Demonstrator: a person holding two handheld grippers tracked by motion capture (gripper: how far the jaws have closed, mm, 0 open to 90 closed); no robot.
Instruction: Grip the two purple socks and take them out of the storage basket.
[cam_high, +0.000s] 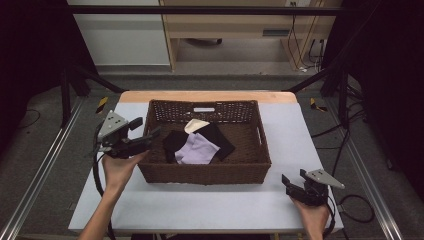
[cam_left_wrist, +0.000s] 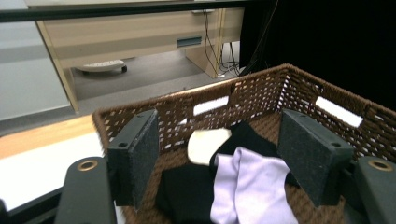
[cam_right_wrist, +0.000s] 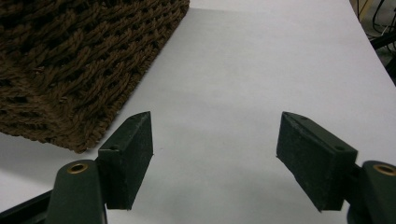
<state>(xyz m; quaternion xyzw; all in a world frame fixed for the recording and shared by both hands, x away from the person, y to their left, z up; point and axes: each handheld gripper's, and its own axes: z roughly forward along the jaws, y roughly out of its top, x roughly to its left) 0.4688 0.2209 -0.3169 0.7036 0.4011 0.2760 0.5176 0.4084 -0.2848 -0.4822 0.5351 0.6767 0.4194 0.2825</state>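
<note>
Brown wicker forms the basket (cam_high: 205, 172) that stands in the middle of the white table (cam_high: 210, 205), and inside it lies a small heap of cloth: a lilac piece (cam_high: 196, 149) on top of a black piece (cam_high: 220, 140), with a cream piece (cam_high: 195, 125) at the far edge of the heap. The left gripper (cam_high: 150, 136) hangs over the basket's left rim, tilted down and pointing rightward toward the cloth. The person's left hand (cam_high: 119, 167) grasps it from below, forearm rising from the bottom edge of the high view. In the left gripper view its jaws stand wide apart with nothing between them, and the lilac piece (cam_left_wrist: 254, 186) and cream piece (cam_left_wrist: 206, 145) lie beyond the gap, untouched. The right gripper (cam_high: 294, 178) rests low near the table's front right corner, just off the basket's near right corner and apart from it, held by the right hand (cam_high: 312, 212) with the wrist straight. Its jaws are likewise spread wide and empty above bare table, with the basket's woven wall (cam_right_wrist: 70, 65) at the upper left of the right gripper view.
</note>
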